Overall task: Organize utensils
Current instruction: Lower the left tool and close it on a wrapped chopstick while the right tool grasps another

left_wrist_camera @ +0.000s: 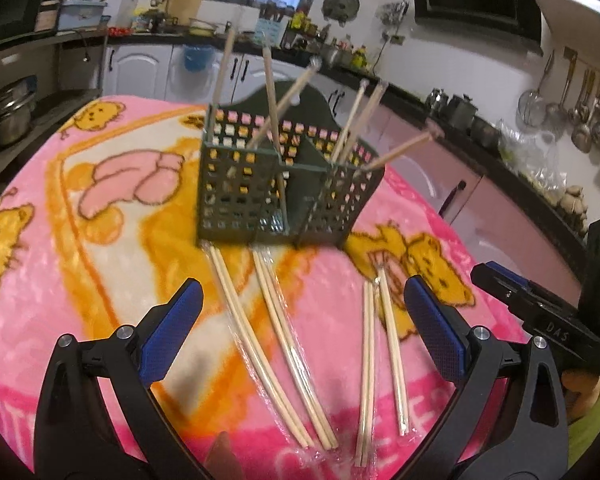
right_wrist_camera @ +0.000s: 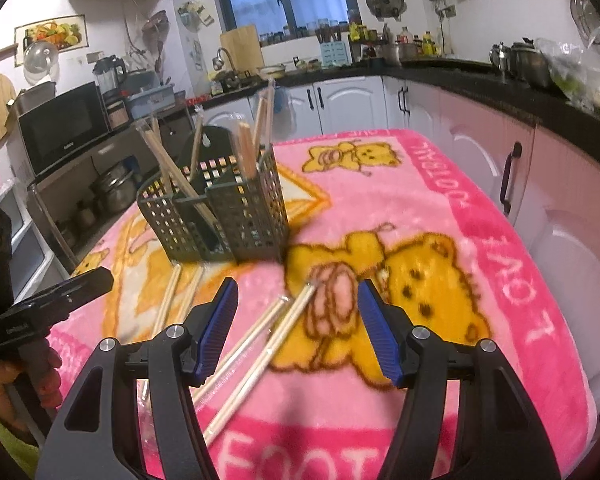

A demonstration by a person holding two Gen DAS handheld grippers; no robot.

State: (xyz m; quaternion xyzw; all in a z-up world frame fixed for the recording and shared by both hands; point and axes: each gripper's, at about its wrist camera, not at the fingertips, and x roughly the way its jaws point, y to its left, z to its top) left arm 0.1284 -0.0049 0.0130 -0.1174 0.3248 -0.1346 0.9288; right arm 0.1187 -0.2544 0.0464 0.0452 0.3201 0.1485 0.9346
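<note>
Left wrist view. The left tool (left_wrist_camera: 302,322) hangs above the tabletop with its blue-padded fingers (left_wrist_camera: 172,332) spread wide and nothing between them. Below it, on the pink blanket (left_wrist_camera: 40,280) with its yellow bear pattern, lie four pairs of wooden chopsticks in clear wrappers: the two left pairs (left_wrist_camera: 276,340) run from the foot of the basket toward the camera, and the two right pairs (left_wrist_camera: 380,356) lie just beside the right-hand finger. The dark green perforated basket (left_wrist_camera: 244,192) stands upright at mid-table, divided into compartments (how many cannot be told), with several chopsticks (left_wrist_camera: 276,116) leaning out of it at different angles. The right tool (left_wrist_camera: 540,316) enters at the right edge, gripped by a hand (left_wrist_camera: 580,396); its jaws cannot be judged from here.

Right wrist view. The right tool (right_wrist_camera: 298,332) also hangs above the blanket (right_wrist_camera: 520,280), its fingers (right_wrist_camera: 216,332) parted and grasping nothing. Two wrapped pairs (right_wrist_camera: 260,356) lie slantwise under it, crossing below the left-hand finger. The basket (right_wrist_camera: 240,216) stands beyond, to the left of centre, with chopsticks (right_wrist_camera: 248,152) upright and tilted inside. The left tool (right_wrist_camera: 48,308) shows at the left edge, held in a hand (right_wrist_camera: 40,372).
</note>
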